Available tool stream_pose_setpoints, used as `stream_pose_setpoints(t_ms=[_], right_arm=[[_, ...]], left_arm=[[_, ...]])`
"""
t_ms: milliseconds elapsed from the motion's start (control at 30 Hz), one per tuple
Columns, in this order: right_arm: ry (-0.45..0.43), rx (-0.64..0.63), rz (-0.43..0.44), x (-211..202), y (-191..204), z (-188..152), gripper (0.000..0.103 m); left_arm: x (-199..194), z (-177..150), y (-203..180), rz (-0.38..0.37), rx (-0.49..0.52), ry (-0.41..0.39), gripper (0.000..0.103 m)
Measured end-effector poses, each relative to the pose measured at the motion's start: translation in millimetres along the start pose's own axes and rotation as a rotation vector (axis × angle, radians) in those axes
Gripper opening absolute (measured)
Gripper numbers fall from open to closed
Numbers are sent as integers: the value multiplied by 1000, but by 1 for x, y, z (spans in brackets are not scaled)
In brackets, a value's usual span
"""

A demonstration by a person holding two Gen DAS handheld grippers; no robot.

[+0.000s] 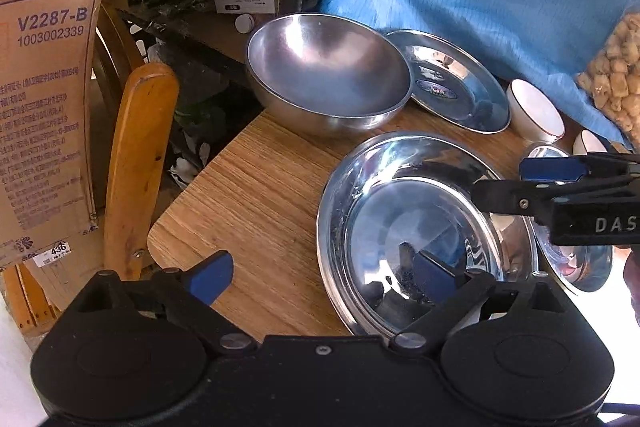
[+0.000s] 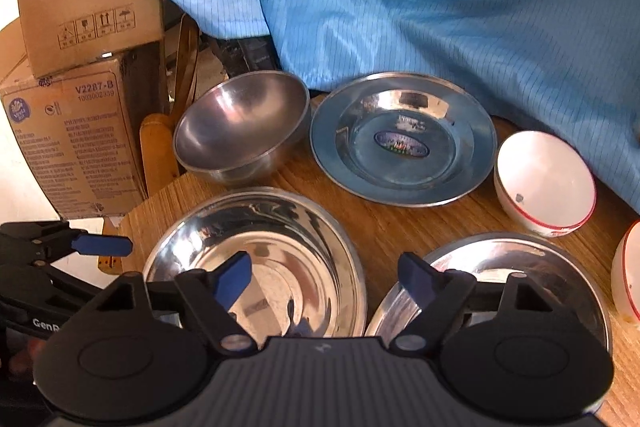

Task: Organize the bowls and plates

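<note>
A large shiny steel bowl point(image 1: 420, 211) point(image 2: 260, 247) stands on the wooden table point(image 1: 260, 195) near its left corner. My left gripper point(image 1: 322, 275) is open and straddles the bowl's near-left rim, one pad inside the bowl and one over the table. My right gripper point(image 2: 324, 281) is open above the gap between this bowl and a smaller steel dish point(image 2: 520, 279) point(image 1: 576, 263). It holds nothing. Behind them stand a matte steel bowl point(image 1: 328, 67) point(image 2: 240, 123), a steel plate with a sticker point(image 1: 452, 83) point(image 2: 404, 139) and two white red-rimmed bowls point(image 2: 544, 179) point(image 2: 628, 275).
A blue cloth point(image 2: 400, 7) drapes over the back of the table. Cardboard boxes point(image 1: 44, 107) point(image 2: 80, 155) and a wooden chair back point(image 1: 140, 155) stand past the left table edge. A clear bag of snacks point(image 1: 616, 75) hangs at the far right.
</note>
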State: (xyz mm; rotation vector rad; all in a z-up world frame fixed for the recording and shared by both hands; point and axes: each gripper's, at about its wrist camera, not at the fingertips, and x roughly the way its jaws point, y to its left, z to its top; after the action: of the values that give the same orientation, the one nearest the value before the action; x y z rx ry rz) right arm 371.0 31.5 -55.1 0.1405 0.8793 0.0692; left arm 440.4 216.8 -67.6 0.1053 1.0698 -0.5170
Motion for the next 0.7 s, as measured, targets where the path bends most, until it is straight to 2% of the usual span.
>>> stream_pose_setpoints(t_ms=[167,233,333,433,467,533,600,700], right_arm=[[15,-22,-7,7,1,4,73],[28,-37,-12,12,2,5,70],[51,-49,-24,19,2,6,64],[76,-8,5,22,1,5,63],[84,7,10,23,1,5,58],[86,9,-4,22,4,5,56],[92,6,-9,21,6,6,51],[102,18,-1,21,6,4,44]], left_arm=[[3,-1,-1,-34,-6,35,83],[3,-1,-2,-54,-2,51,74],[2,-3,-2,-71,-5,63,73],[1,-5,0,-96,-21,73,72],[1,-6,0,-98,-24,75,70],[0,-6,1,-95,-28,75,64],[-1,-6,4,-103,-48,80,64],[-3,-7,6,-94,-57,82,55]])
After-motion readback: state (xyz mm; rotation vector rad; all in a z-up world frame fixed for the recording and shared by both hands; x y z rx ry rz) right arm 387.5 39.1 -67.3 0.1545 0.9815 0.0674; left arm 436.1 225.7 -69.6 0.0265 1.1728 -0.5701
